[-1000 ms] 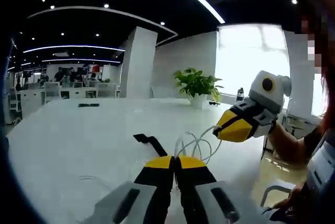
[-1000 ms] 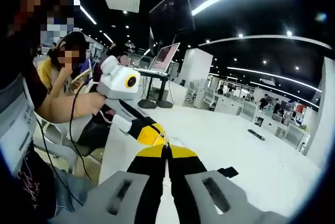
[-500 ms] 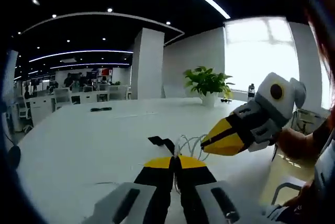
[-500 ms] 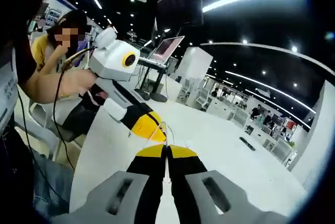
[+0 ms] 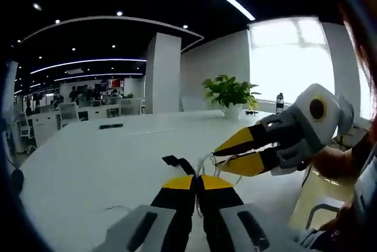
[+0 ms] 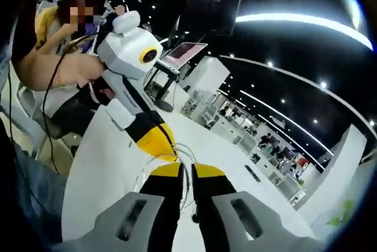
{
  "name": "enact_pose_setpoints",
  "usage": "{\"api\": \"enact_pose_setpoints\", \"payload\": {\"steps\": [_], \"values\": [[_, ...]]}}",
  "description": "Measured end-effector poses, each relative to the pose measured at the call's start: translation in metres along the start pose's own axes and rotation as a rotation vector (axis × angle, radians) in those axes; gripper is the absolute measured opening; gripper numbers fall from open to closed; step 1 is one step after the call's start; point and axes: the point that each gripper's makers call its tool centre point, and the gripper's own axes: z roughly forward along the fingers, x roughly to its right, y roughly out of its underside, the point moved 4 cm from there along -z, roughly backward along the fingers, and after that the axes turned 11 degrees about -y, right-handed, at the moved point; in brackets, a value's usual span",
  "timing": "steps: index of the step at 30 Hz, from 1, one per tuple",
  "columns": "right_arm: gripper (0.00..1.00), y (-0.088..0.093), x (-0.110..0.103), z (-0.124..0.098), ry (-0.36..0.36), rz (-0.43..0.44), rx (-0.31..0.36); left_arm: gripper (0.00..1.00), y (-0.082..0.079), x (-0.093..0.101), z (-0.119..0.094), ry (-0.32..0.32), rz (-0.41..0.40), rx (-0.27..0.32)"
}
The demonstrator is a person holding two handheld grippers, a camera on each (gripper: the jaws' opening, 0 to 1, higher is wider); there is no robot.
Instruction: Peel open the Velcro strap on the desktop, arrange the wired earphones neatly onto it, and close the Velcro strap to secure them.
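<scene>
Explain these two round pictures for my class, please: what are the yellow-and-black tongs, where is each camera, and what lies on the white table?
A person holds a two-jaw gripper in each hand, and each carries a fisheye camera looking along its own jaws. In the left gripper view, the left gripper rises from the bottom, jaws closed, apparently on the white earphone cable. The right gripper enters from the right with its jaws parted near the cable loops. The right gripper view looks back at the left gripper, with cable looping between them. On the white table lie a black Velcro strap and, at its far edge, a potted plant.
</scene>
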Motion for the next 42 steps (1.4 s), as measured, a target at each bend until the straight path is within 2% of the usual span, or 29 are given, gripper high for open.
{"api": "enact_pose_setpoints", "payload": {"steps": [4, 7, 15, 20, 25, 36, 42], "values": [[0.11, 0.0, 0.006, -0.003, 0.024, -0.01, 0.003, 0.06, -0.001, 0.004, -0.001, -0.005, 0.048, -0.005], [0.16, 0.001, 0.007, -0.005, 0.025, -0.031, -0.002, 0.06, -0.001, 0.005, -0.002, -0.015, 0.106, -0.015], [0.16, 0.007, 0.007, 0.001, -0.054, -0.028, -0.027, 0.06, -0.002, 0.012, -0.004, -0.014, 0.227, -0.043], [0.14, 0.01, 0.005, 0.004, -0.072, -0.042, -0.055, 0.06, 0.0, 0.015, -0.006, -0.019, 0.278, -0.057], [0.08, 0.012, 0.003, 0.005, -0.071, -0.068, -0.076, 0.06, 0.001, 0.016, -0.006, -0.012, 0.287, -0.062], [0.06, 0.015, 0.001, 0.006, -0.075, -0.066, -0.09, 0.07, 0.003, 0.013, -0.003, -0.01, 0.249, -0.05], [0.05, 0.016, 0.001, 0.008, -0.07, -0.064, -0.096, 0.11, 0.001, 0.006, -0.008, -0.026, 0.214, -0.012]]}}
